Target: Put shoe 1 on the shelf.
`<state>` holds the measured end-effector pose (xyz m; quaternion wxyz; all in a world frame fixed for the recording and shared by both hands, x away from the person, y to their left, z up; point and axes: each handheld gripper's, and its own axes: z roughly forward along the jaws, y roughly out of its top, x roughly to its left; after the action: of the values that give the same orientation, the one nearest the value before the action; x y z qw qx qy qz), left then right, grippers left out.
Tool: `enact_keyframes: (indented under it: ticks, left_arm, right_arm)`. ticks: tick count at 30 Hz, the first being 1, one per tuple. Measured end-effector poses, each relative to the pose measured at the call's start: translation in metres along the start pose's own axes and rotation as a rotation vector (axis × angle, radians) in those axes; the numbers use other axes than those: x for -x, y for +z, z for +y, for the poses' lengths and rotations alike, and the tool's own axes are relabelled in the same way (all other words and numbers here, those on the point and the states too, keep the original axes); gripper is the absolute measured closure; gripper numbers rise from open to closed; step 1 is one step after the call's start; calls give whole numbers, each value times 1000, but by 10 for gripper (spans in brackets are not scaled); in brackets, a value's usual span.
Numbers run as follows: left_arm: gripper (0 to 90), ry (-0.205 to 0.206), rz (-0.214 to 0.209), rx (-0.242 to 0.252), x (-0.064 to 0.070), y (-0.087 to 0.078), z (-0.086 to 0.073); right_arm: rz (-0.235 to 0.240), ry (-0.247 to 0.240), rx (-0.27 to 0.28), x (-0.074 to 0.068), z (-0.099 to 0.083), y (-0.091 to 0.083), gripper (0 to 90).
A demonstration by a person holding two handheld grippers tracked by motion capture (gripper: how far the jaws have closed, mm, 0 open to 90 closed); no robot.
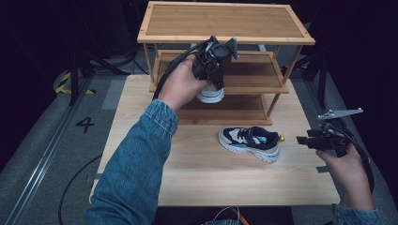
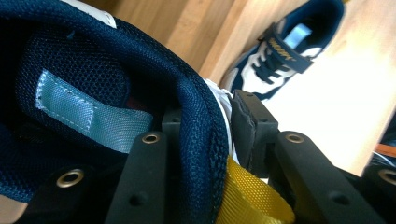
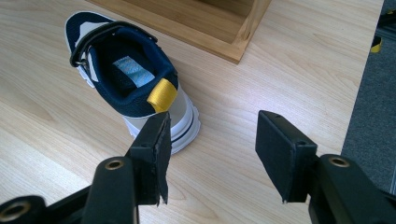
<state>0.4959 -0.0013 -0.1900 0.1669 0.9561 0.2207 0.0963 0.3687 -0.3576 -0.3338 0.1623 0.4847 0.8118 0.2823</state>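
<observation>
Left gripper (image 1: 217, 70) clamped on sneaker collar (image 2: 205, 126) at middle shelf (image 1: 248, 77); right gripper (image 3: 210, 154) spread open, second sneaker (image 3: 135, 88) straight ahead on desk (image 1: 197, 173), heel toward jaws.

Navy-and-white sneaker (image 3: 128, 84) with yellow heel tab (image 3: 162, 94), pale wood table (image 1: 197, 178)

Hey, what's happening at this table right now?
A person is handling a pair of sneakers. The left gripper is clamped on the heel collar of one sneaker, held up by the wooden shoe rack. The other sneaker lies on the table, with the right gripper open just behind its heel.
</observation>
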Motion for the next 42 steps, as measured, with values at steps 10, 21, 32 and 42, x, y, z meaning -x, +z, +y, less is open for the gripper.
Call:
enact_keyframes:
  ticks: [10,21,32,42]
  left_arm:
    - [683,-2,13,2,-10,10,5]
    - [616,12,18,-8,-13,23,9]
    - [441,27,151,41,-6,19,11]
    - [442,-12,180,178,6,-21,-2]
  right_arm:
    - [5,-29,-7,-4,2,5,455]
    - [20,-25,-14,-7,3,8,453]
    - [21,-35,-8,-8,3,7,442]
    - [22,-33,-6,-8,5,8,438]
